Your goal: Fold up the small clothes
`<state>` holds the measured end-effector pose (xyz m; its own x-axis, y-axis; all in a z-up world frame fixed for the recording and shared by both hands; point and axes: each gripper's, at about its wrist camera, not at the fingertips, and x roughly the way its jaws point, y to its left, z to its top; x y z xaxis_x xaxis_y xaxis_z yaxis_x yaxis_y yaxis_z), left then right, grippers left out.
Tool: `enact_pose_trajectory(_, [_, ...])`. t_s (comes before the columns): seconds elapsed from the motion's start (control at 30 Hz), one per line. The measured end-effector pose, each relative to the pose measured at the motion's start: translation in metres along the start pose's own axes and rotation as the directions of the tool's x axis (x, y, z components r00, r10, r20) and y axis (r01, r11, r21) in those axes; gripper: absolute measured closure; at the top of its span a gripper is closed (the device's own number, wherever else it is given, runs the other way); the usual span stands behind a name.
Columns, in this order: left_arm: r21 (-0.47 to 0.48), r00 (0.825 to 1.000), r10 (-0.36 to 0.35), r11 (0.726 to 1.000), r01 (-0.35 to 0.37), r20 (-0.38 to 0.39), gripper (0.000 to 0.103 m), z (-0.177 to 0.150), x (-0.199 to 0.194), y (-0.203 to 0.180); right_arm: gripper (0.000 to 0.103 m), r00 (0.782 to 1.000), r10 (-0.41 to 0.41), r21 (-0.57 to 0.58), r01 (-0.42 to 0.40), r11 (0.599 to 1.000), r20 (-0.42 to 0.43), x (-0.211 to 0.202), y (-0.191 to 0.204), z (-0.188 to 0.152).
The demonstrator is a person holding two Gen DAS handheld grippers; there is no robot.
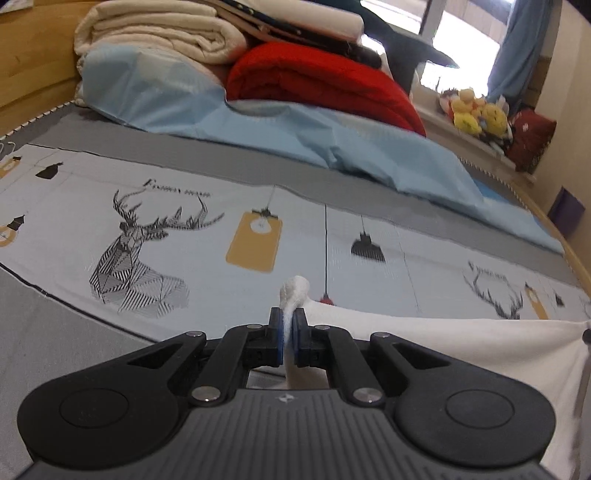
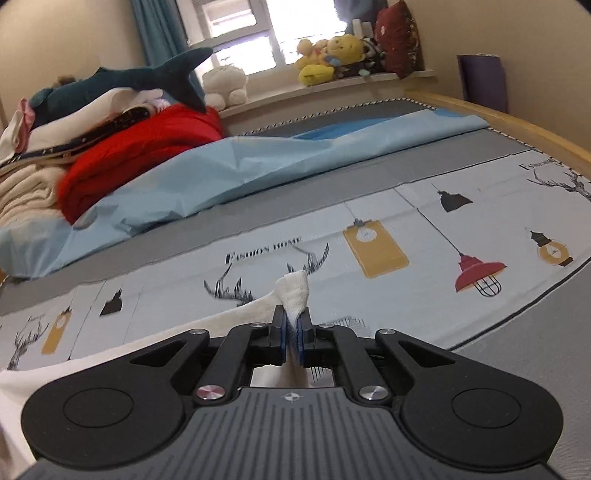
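Note:
A small white garment (image 1: 443, 343) hangs stretched between my two grippers above the printed bed sheet (image 1: 184, 206). My left gripper (image 1: 288, 316) is shut on one corner of it; a bunched tip of cloth sticks up between the jaws. In the left wrist view the cloth runs off to the right. My right gripper (image 2: 293, 318) is shut on the other corner of the white garment (image 2: 291, 291), and in the right wrist view the cloth runs off to the left and down. Most of the garment below the grippers is hidden.
The bed sheet (image 2: 406, 229) has deer and lamp prints. Behind lie a light blue cover (image 1: 295, 140), a red blanket (image 1: 317, 77), cream folded blankets (image 1: 159, 33) and a shark plush (image 2: 122, 81). Plush toys (image 2: 332, 55) sit on the windowsill. The wooden bed frame (image 2: 517, 122) edges the mattress.

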<state>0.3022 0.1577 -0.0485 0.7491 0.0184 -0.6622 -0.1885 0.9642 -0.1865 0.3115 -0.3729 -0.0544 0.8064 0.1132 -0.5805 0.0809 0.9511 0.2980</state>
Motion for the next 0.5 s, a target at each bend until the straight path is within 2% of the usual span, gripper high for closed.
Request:
enact_pose_trajectory(0.1, [-0.088, 0.999, -0.043, 0.995, 0.041, -0.02, 0.094, 0.005, 0.006, 0.011, 0.094, 1.0, -0.014, 0.027, 0.014, 1.0, 0.015, 0.009, 0.001, 0.003])
enact_pose_trajectory(0.17, [-0.159, 0.993, -0.096, 0.984, 0.084, -0.067, 0.081, 0.007, 0.009, 0.023, 0.081, 0.998, -0.046, 0.03, 0.047, 0.998, -0.032, 0.017, 0.0, 0.001])
enact_pose_trajectory(0.2, [-0.177, 0.99, -0.109, 0.98, 0.092, -0.085, 0.078, 0.007, 0.009, 0.028, 0.076, 0.996, -0.072, 0.028, 0.074, 0.997, -0.048, 0.019, -0.002, -0.002])
enact_pose_trajectory(0.3, [-0.175, 0.982, -0.128, 0.979, 0.102, -0.141, 0.076, 0.004, 0.01, 0.035, 0.075, 0.992, -0.062, 0.021, 0.064, 0.998, -0.108, 0.021, -0.009, -0.007])
enact_pose_trajectory(0.4, [-0.175, 0.958, -0.165, 0.977, 0.125, -0.235, 0.076, -0.008, 0.014, 0.039, 0.072, 0.972, -0.011, 0.021, 0.016, 1.0, -0.235, 0.023, -0.018, -0.018])
enact_pose_trajectory(0.5, [-0.14, 0.923, -0.172, 0.982, 0.131, -0.345, 0.073, -0.023, 0.022, 0.035, 0.072, 0.935, -0.045, -0.055, 0.027, 0.998, -0.353, 0.029, -0.017, -0.035])
